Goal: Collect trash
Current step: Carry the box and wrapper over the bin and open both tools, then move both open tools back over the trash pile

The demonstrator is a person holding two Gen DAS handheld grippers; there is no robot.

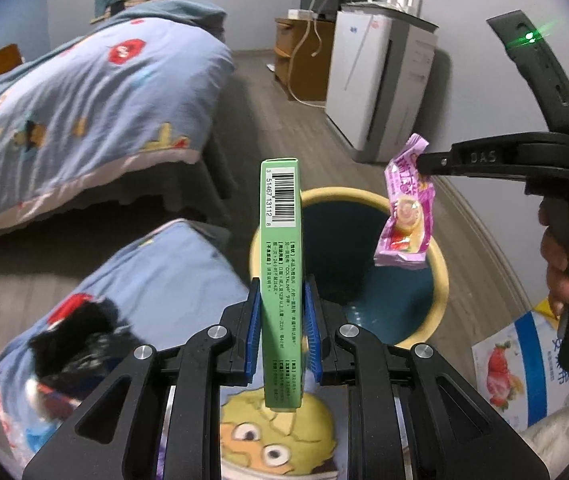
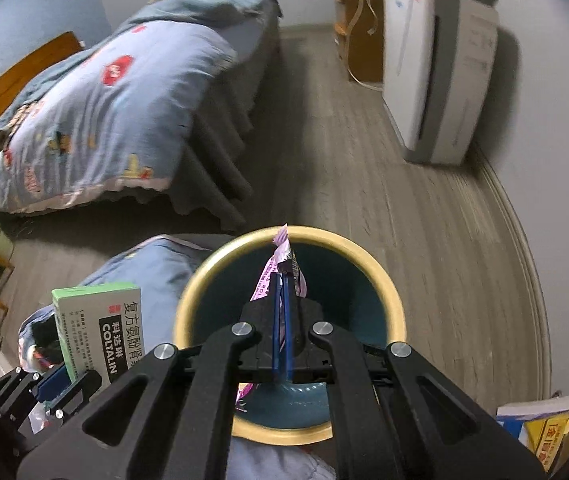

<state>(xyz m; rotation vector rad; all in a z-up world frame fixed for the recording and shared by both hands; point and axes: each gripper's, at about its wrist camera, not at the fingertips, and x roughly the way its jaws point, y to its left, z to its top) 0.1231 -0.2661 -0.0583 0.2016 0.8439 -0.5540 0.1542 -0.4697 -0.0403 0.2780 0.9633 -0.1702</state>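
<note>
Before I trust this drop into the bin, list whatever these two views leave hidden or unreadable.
- Bin bottom: left wrist view, hidden by the green medicine box and the left gripper; right wrist view, partly hidden by the right gripper.
- Pink snack wrapper print: too small and creased to read; edge-on in the right wrist view.
- Strawberry carton: cut off by the left wrist view's edge.
- Black cloth: blurred.

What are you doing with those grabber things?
A person is picking up trash with two grippers. The left gripper is clamped on a green box, and the right gripper pinches a pink wrapper. Both are held over the yellow-rimmed bin, and neither has been dropped in yet.
</note>
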